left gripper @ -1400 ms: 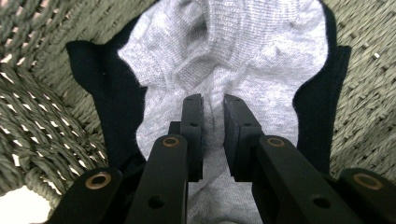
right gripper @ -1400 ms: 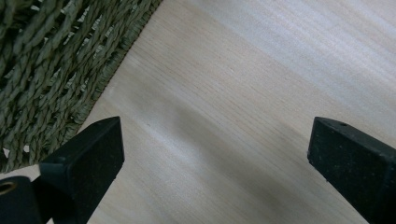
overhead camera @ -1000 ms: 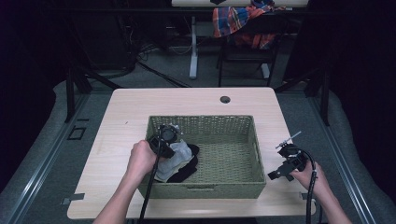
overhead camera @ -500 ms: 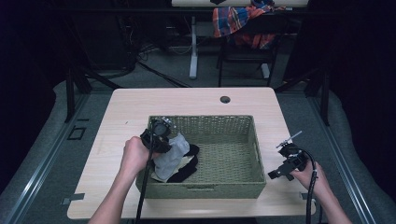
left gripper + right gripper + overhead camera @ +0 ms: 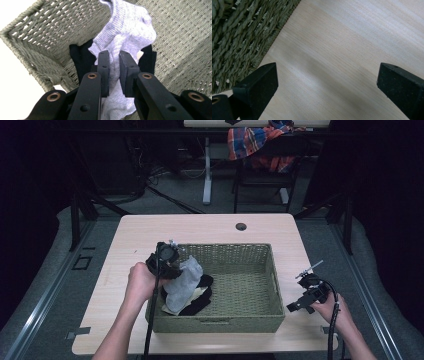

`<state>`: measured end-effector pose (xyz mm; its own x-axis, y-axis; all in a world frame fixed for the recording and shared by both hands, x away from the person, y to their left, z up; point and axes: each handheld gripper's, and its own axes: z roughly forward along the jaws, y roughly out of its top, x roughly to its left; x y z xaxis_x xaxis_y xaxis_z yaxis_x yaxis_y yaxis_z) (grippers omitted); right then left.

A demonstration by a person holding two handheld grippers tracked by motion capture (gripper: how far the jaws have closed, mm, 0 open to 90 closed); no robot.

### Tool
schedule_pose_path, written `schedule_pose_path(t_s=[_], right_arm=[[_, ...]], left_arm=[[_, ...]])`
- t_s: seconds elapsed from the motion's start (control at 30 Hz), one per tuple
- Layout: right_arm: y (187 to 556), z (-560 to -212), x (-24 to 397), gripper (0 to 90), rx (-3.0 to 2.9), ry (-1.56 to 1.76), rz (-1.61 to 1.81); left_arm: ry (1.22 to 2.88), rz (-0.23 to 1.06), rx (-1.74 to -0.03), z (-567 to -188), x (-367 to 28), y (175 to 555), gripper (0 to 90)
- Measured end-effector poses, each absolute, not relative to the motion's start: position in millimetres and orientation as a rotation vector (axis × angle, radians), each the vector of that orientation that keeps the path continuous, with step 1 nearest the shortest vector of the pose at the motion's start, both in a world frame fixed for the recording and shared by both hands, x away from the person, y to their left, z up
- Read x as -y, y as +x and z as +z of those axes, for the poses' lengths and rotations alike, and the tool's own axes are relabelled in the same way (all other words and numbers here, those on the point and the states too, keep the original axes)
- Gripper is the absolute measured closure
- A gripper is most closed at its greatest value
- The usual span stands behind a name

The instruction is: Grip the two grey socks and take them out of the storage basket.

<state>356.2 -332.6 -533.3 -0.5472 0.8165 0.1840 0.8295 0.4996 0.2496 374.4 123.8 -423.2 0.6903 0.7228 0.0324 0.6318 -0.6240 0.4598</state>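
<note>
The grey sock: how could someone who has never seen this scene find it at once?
Find the green woven basket in the middle of the wooden table. At its left end the left gripper is shut on the grey sock, which hangs down from it. It is light grey knit, while the clothes under it are black.

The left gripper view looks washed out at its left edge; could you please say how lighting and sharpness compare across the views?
Left gripper view: table blown out white, grey sock sharp. Right gripper view: even light, claw tips soft. High view: lit table, surroundings nearly black.
</note>
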Motion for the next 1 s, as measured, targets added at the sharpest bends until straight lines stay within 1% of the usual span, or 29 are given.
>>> schedule_pose_path(t_s=[0.3,1.0], right_arm=[[356,-533,333,3.1,2.681,-1.471,-0.477],[356,-535,333,3.1,2.672,-1.475,-0.478]], left_arm=[[2.444,0.317,-1.058,-411,-133,373,80.6],[2.305,0.381,-1.143,-381,-179,367,80.6]])
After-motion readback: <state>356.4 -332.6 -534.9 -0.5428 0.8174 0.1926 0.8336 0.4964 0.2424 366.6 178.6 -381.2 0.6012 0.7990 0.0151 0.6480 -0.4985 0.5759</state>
